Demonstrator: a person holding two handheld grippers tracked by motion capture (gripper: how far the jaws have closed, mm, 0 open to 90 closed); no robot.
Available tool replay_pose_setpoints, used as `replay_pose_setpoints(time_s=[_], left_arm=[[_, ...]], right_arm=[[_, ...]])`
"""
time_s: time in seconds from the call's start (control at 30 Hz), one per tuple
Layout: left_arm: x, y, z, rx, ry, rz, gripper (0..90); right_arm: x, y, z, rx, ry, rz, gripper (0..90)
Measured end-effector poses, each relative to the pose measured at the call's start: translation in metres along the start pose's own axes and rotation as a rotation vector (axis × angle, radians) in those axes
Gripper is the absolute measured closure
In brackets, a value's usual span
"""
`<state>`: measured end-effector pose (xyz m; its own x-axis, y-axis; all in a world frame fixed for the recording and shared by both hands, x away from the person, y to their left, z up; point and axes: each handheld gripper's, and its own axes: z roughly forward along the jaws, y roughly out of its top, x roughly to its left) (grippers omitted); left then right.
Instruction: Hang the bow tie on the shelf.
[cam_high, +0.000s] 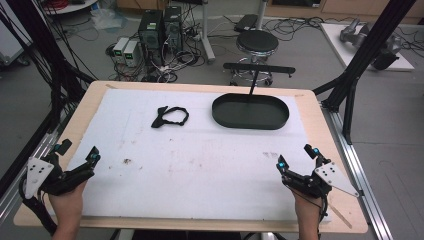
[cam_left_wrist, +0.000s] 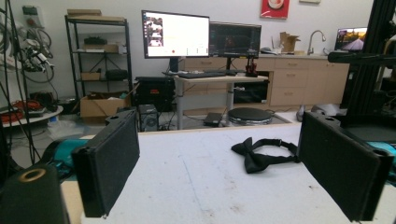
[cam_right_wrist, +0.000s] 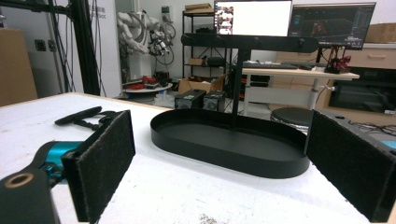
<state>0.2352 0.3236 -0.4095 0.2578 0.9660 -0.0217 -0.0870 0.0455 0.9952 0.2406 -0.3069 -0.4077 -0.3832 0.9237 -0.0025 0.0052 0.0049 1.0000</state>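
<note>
A black bow tie lies on the white sheet at the back left of the table; it lies flat ahead of my left jaws in the left gripper view. To its right stands a black oval tray with a T-shaped stand rising from its far side. My left gripper is open near the front left edge with nothing between its pads. My right gripper is open at the front right, facing the tray from well short of it. The bow tie shows low beyond its left jaw.
The wooden table carries a white sheet with a few dirt specks. On the floor behind it are a round stool, computer towers and cables. Black frame posts stand at the right.
</note>
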Motion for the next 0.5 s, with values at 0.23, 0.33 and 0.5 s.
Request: replay_pose_setpoints(time_s=[0.23, 0.33, 0.5], left_arm=[[-0.002, 0.002, 0.003, 0.014, -0.022, 0.001, 17.4], [-0.003, 0.005, 0.006, 0.034, -0.044, -0.015, 18.7], [-0.008, 0.018, 0.018, 0.087, -0.08, -0.004, 18.6]], right_arm=[[0.0, 0.0, 0.001, 0.002, -0.002, -0.014, 7.7], [0.001, 0.0, 0.002, 0.005, 0.001, -0.015, 7.7], [0.0, 0.001, 0.001, 0.002, -0.002, -0.02, 7.7]])
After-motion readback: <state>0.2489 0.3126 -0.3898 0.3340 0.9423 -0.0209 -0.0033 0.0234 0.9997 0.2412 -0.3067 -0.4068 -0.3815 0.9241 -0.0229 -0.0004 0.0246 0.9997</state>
